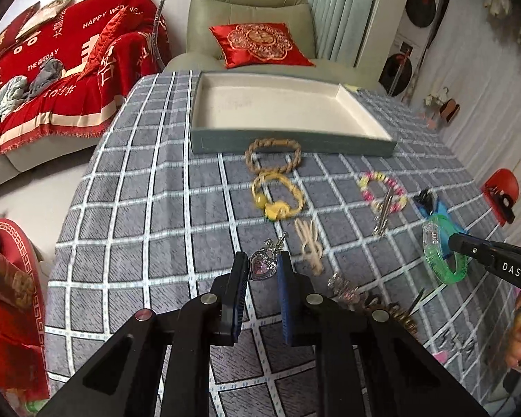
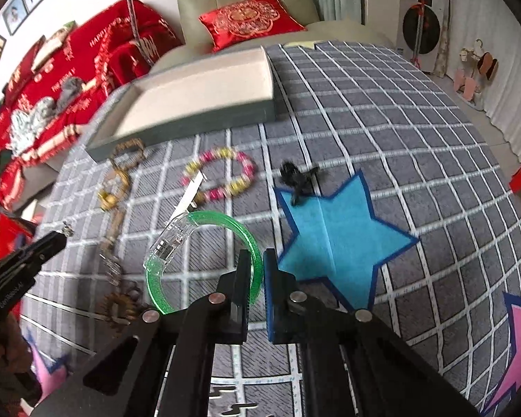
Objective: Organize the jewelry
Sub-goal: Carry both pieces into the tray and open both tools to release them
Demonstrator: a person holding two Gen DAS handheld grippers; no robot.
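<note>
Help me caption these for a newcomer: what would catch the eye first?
Both tongs are shut on jewelry: the left tongs pinch a heart pendant, the right tongs a green bangle. Beyond them an empty tray waits at the far side of the checked tablecloth.

— What do you have by that green bangle [image 2: 205, 260]?
— Clear, glossy plastic. Your heart pendant [image 1: 261, 267] looks like shiny metal.
— The table [image 1: 139, 180]?
— Matt woven cloth; your tray [image 1: 288, 107] looks papery inside.
</note>
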